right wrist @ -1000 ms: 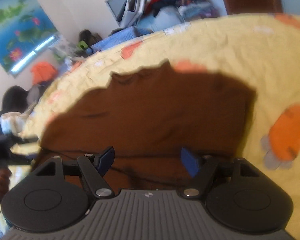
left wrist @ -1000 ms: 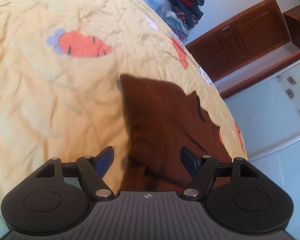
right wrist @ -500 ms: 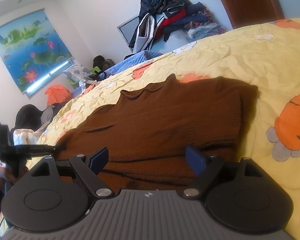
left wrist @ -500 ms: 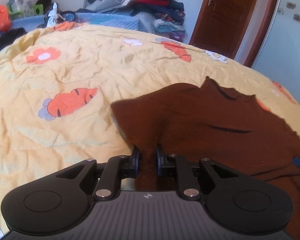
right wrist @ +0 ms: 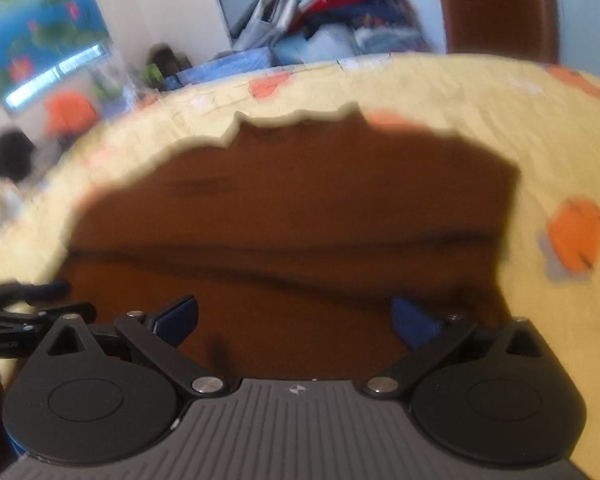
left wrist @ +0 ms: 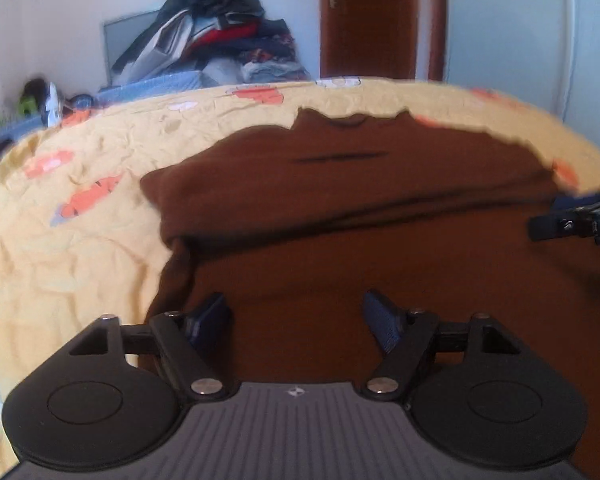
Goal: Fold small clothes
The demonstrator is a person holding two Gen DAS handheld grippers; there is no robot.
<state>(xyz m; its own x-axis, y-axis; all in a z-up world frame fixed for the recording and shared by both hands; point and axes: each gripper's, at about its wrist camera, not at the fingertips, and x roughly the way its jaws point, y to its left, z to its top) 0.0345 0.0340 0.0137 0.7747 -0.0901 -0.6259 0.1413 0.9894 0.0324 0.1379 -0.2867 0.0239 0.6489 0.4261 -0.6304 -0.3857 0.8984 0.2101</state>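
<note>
Brown sweater [left wrist: 340,208] flat, neckline away (long axis crosswise)

Right tongs [right wrist: 294,320] opening, jaws wide above brown garment [right wrist: 300,208], not gripping it. Garment lies flat on yellow bedspread [right wrist: 480,96]. Left tongs [right wrist: 24,294] at left edge.

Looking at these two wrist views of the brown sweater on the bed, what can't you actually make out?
- Brown sweater, near hem: hidden in both wrist views by each claw's own body.
- Right claw, left wrist view: cut off by the right edge, only a tip shows.
- Sweater folds, right wrist view: motion blur smears the layers.
- Clothes pile: too blurred and far to tell single garments.
</note>
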